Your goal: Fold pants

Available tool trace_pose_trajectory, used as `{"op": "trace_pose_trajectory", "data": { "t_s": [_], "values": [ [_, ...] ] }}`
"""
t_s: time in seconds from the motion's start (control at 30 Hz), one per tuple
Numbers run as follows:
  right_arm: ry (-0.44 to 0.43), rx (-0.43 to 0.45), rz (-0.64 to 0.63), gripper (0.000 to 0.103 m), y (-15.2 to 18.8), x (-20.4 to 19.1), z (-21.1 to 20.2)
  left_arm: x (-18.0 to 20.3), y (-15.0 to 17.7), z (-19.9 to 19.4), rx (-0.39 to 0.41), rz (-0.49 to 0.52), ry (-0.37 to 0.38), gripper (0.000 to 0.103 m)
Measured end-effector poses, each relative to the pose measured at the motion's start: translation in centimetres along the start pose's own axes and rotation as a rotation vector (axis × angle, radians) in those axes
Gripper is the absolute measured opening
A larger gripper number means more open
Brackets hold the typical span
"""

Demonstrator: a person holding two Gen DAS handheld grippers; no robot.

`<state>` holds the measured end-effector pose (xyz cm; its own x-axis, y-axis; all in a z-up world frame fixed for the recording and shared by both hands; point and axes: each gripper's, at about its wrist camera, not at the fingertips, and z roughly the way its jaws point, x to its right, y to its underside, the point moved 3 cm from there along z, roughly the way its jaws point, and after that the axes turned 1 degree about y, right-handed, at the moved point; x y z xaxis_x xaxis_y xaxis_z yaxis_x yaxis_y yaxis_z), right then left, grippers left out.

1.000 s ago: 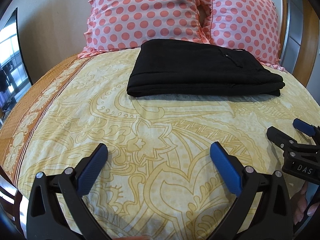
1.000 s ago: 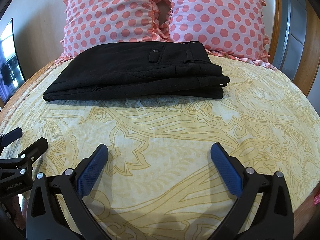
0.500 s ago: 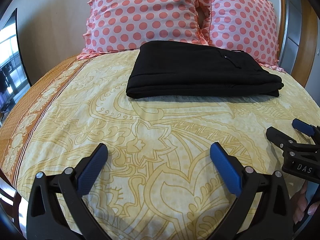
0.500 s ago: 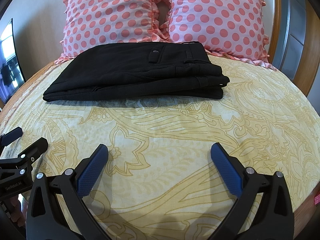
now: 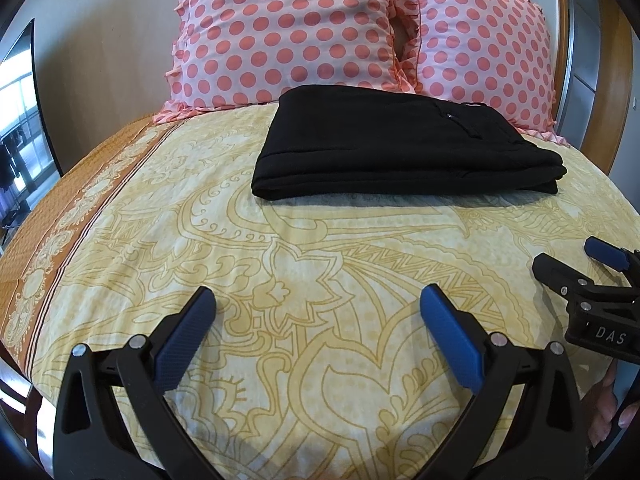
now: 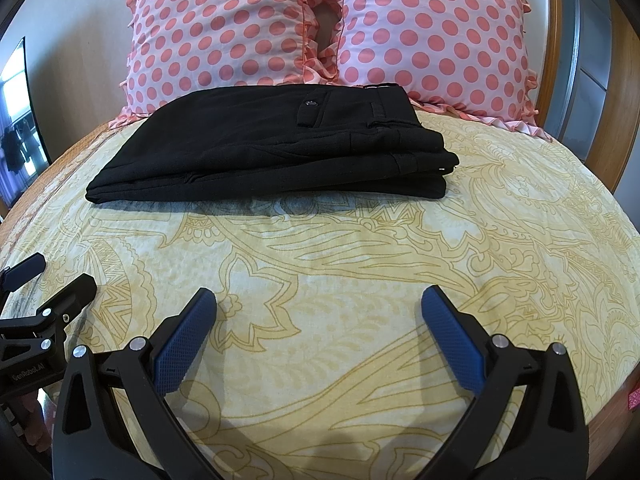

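Observation:
Black pants (image 5: pixel 400 148) (image 6: pixel 276 148) lie folded in a flat rectangular stack on the yellow patterned bedspread (image 5: pixel 320 264) (image 6: pixel 360 264), just in front of the pillows. A buttoned pocket and the waistband face up at the stack's right end. My left gripper (image 5: pixel 318 320) hovers open over the bedspread, well short of the pants, nothing between its blue pads. My right gripper (image 6: pixel 320 320) is open too, likewise empty and back from the stack. Each view catches the other gripper at its side edge: the right gripper (image 5: pixel 576 264) and the left gripper (image 6: pixel 52 280).
Two pink pillows with coral dots (image 5: pixel 288 32) (image 6: pixel 432 28) lean against the wall behind the pants. A wooden headboard or frame (image 6: pixel 616 80) rises at the right. The bed's orange border (image 5: pixel 44 248) runs down the left side, with a window (image 5: pixel 16 128) beyond.
Both grippers have shifted only slightly; the pants appear a touch lower in the left view. Nothing was gripped or released.

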<state>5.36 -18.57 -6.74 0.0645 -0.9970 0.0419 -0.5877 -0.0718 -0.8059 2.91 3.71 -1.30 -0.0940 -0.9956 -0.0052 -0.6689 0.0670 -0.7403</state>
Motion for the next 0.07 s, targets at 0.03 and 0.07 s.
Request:
{"op": "trace_pose_trajectory", "data": {
  "t_s": [0.03,0.07],
  "values": [
    [0.000,0.000,0.000,0.102,0.00,0.00,0.00,0.00,-0.02,0.02,-0.001,0.002,0.000,0.101],
    [0.000,0.000,0.000,0.102,0.03,-0.01,0.00,0.00,-0.03,0.04,-0.002,0.002,0.002,0.101]
  ]
}}
